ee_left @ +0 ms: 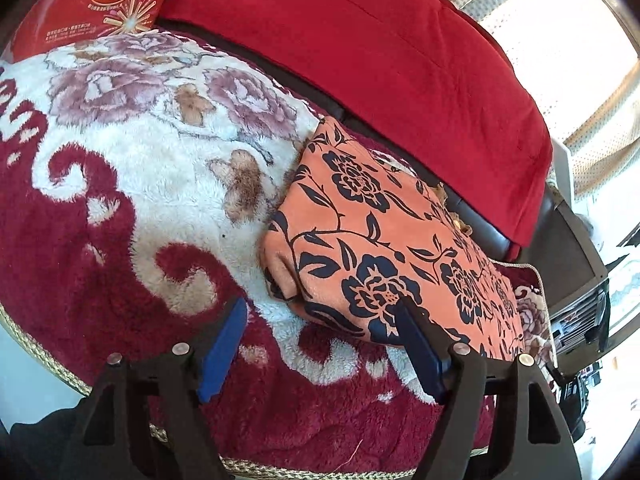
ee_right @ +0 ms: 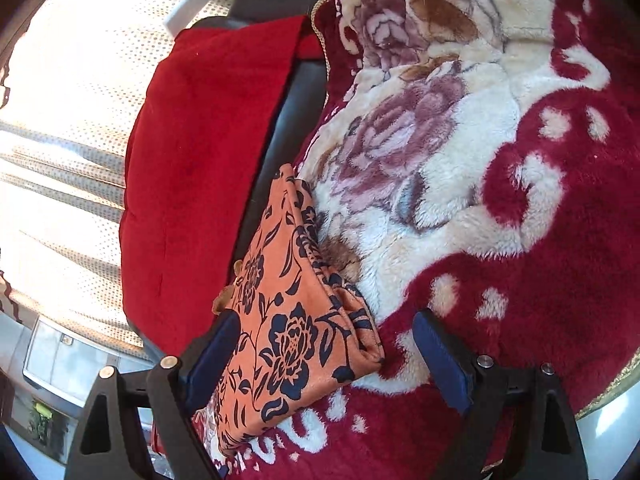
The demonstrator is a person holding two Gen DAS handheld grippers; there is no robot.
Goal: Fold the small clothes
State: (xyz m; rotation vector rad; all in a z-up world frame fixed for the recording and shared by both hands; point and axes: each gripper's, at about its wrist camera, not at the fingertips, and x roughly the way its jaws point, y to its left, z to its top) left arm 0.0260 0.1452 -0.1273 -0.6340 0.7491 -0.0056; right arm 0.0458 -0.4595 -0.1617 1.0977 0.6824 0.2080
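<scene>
A folded orange garment with dark blue flowers (ee_left: pixel 384 232) lies on a plush red and cream floral blanket (ee_left: pixel 132 168). My left gripper (ee_left: pixel 320 312) is open, its blue pads (ee_left: pixel 224 344) wide apart, hovering at the garment's near corner without holding it. In the right wrist view the same garment (ee_right: pixel 292 320) lies folded in layers on the blanket (ee_right: pixel 480 200). My right gripper (ee_right: pixel 324 328) is open around the garment's near end, with the left pad (ee_right: pixel 212 356) beside the cloth and the right pad over the blanket.
A red cushion (ee_left: pixel 360 40) lies behind the garment, also in the right wrist view (ee_right: pixel 208 152). A red egg-roll snack bag (ee_left: pixel 100 0) sits at the far left. A dark sofa edge (ee_left: pixel 480 216) runs between cushion and blanket. Bright dotted curtains (ee_right: pixel 60 100) are beyond.
</scene>
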